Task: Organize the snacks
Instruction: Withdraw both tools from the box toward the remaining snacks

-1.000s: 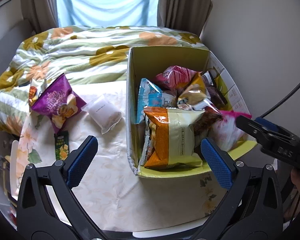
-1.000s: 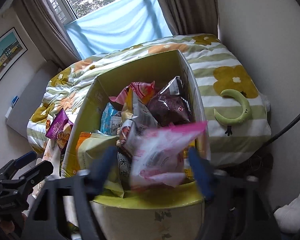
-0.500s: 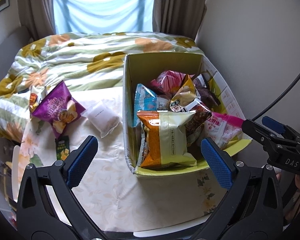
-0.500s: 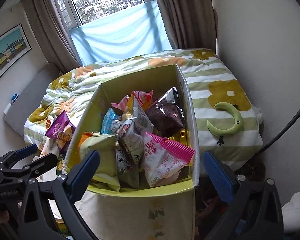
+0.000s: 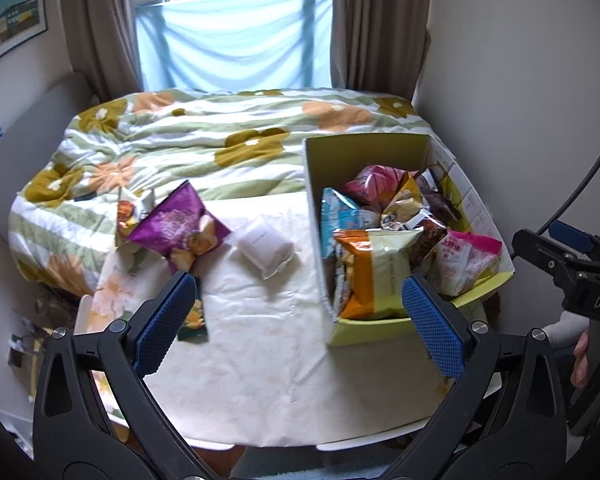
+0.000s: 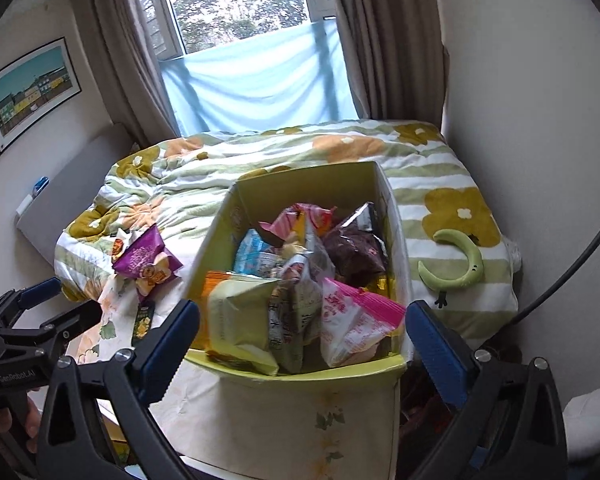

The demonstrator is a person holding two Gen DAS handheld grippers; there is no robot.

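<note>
A yellow-green cardboard box [image 5: 364, 152] [image 6: 300, 370] stands on the table, packed with several snack bags. A pink-and-white bag [image 5: 466, 262] [image 6: 352, 320] rests at its near right corner. Left of the box on the cloth lie a purple chip bag [image 5: 180, 226] [image 6: 146, 260], a white pouch [image 5: 266, 246] and a small dark green packet [image 5: 194, 320] [image 6: 144, 320]. My left gripper [image 5: 296, 320] hovers open above the table's front, nothing between its fingers. My right gripper [image 6: 302, 352] hangs open in front of the box, empty.
The table [image 5: 260, 380] with its pale floral cloth butts against a bed with a flowered quilt [image 5: 204, 136]. A green crescent toy [image 6: 456, 268] lies on the quilt right of the box. Walls close in on the right and a window stands behind.
The pink-and-white bag left my right gripper and settled in the box's near right corner. Both grippers have drawn back and upward, so more of the room shows.
</note>
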